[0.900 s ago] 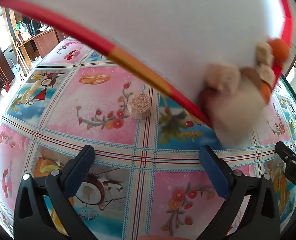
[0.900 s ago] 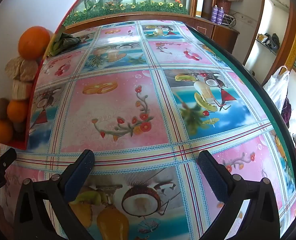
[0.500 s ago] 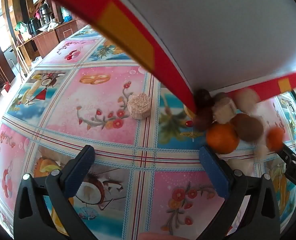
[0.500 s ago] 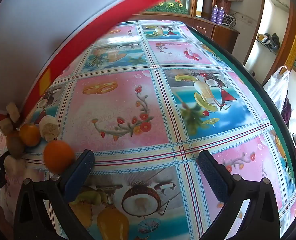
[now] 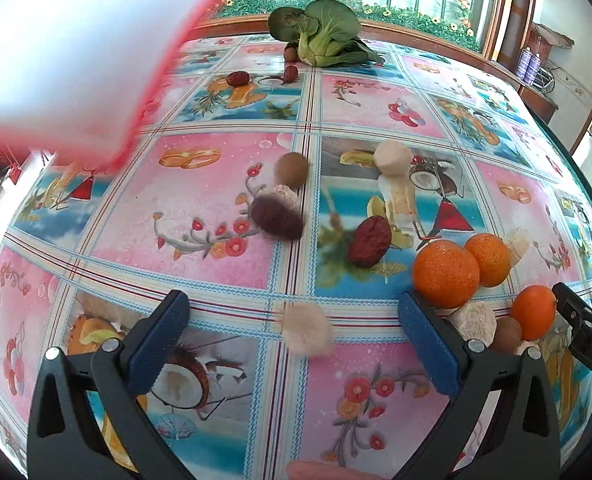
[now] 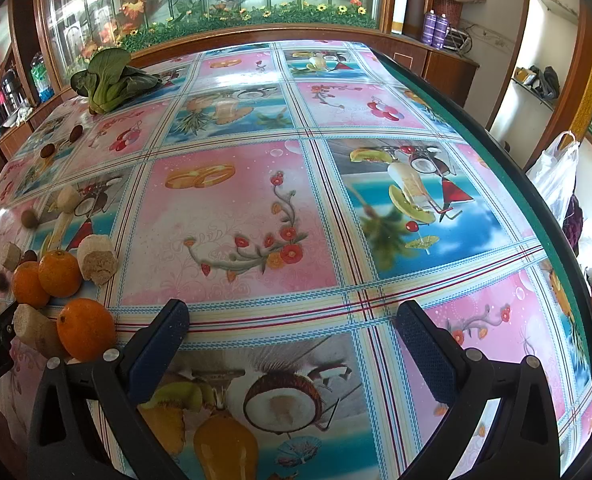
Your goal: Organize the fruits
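Note:
Fruits lie scattered on the patterned table. In the left wrist view three oranges [image 5: 446, 274] sit at the right, with dark red dates [image 5: 370, 241], brown round fruits [image 5: 292, 169] and pale corn-like chunks [image 5: 392, 155] in the middle; one pale piece [image 5: 307, 331] is blurred. My left gripper [image 5: 293, 338] is open and empty above the table. My right gripper [image 6: 291, 344] is open and empty; the oranges [image 6: 59, 273] and pale chunks [image 6: 97, 258] lie to its left.
A green leafy vegetable [image 5: 322, 32] lies at the table's far side, also in the right wrist view [image 6: 109, 78]. A blurred white tray with a red rim [image 5: 67, 52] hangs at upper left. The table's edge [image 6: 544, 208] runs along the right.
The white red-rimmed tray was tipped and has swung up and away to the left. The fruits fell out of it and spread over the table. Both grippers stayed still.

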